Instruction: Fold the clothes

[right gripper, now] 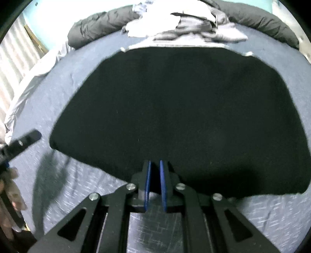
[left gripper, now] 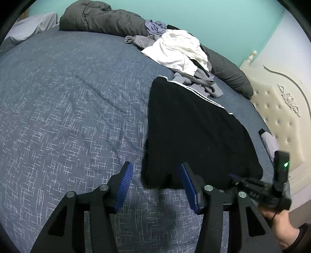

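Your left gripper (left gripper: 155,184) is hanging wide open and holding nothing at the near-left corner of the black garment (left gripper: 196,136), which is lying flat on the bed (left gripper: 68,107). Your right gripper (right gripper: 155,171) is pinching the garment's near hem, fingers nearly together. Open blue sheet is stretching away to the left; a clothes pile (left gripper: 178,48) is crowding the far edge.

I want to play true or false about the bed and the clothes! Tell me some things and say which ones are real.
1. The left gripper is wide open with nothing between its fingers. True.
2. The black garment is hanging on a hanger. False: it lies spread flat on the blue bedsheet.
3. The right gripper has its fingers almost together at the black garment's near edge. True.
4. The pile of clothes is all red. False: it is white and grey.
5. The wall behind the bed is green-blue. True.
6. The black garment has yellow stripes. False: white stripes run along its far edge.
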Demonstrator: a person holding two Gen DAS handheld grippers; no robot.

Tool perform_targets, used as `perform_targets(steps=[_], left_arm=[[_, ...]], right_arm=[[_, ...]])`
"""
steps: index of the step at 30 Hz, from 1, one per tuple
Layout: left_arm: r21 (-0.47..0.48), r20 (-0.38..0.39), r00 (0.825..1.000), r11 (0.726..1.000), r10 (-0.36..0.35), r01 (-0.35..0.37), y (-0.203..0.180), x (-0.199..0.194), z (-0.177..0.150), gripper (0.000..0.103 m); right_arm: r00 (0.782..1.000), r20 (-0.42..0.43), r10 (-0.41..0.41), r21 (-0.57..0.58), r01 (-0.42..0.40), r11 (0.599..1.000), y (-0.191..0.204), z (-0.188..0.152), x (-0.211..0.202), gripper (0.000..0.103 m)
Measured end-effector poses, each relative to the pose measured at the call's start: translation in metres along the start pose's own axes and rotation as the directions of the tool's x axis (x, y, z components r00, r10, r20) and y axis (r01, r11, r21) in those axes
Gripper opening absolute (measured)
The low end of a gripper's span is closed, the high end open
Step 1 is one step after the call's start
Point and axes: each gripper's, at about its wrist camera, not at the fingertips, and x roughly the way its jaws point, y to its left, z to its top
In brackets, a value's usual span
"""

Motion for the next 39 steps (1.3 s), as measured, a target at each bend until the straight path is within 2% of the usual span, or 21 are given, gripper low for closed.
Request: perform_targets(steps=[6,8,13,17,19,21,23,28,32,35,39], left_arm=[[-0.004,-0.005,1.000,1.000,-0.015,0.015,0.000,0.002,-0.001,0.055],[-0.012,-0.012,1.000,1.000,-0.021,0.021,0.000,0.005,-0.003,0.055],[-0.081,-0.017,0.997,0.994,-0.079,0.078,0.008,0.009,-0.005,0.058],[-0.080,-0.015,0.999,0.996,-0.040,0.039,0.007,0.012,-0.005,0.059],[-0.089,-0.011,0.999,0.995,-0.041,0.039,0.006,0.013,-0.005,0.062],[-0.096,-0.013,0.999,0.995,-0.039,0.038,0.007,0.015,-0.004,0.075],[-0.112,-0.018,0.999,0.992,-0.051,0.048,0.009,0.017,-0.003,0.080],[-0.157,0.003,0.997,0.984,-0.083,0.082,0.018,0.016,0.004,0.080],[-0.225,-0.007,0.994,0.968,-0.114,0.109,0.030,0.023,0.007,0.086],[-0.226,-0.007,0.997,0.971,-0.082,0.078,0.032,0.027,0.009,0.087],[-0.182,-0.020,1.000,0.983,-0.019,0.015,0.023,0.034,0.011,0.087]], right_arm=[[0.999,0.007,0.039,0.044,-0.039,0.998,-0.006,-0.001,-0.004,0.007],[0.998,0.031,0.061,0.064,-0.063,0.996,-0.011,-0.006,-0.018,0.007],[0.993,0.108,0.055,0.053,-0.061,0.997,-0.025,-0.016,-0.050,0.007],[0.987,0.158,0.039,0.076,-0.052,0.996,-0.051,-0.039,-0.078,0.007],[0.985,0.168,0.034,0.094,-0.050,0.994,-0.067,-0.049,-0.088,0.007],[0.984,0.177,0.032,0.105,-0.051,0.993,-0.075,-0.056,-0.092,0.009],[0.982,0.185,0.031,0.109,-0.051,0.993,-0.079,-0.061,-0.093,0.009],[0.977,0.212,0.031,0.105,-0.054,0.993,-0.085,-0.062,-0.093,0.009],[0.972,0.233,0.041,0.122,-0.071,0.990,-0.096,-0.067,-0.095,0.009],[0.968,0.246,0.045,0.146,-0.083,0.986,-0.106,-0.072,-0.094,0.010],[0.967,0.252,0.035,0.167,-0.079,0.983,-0.115,-0.074,-0.095,0.010]])
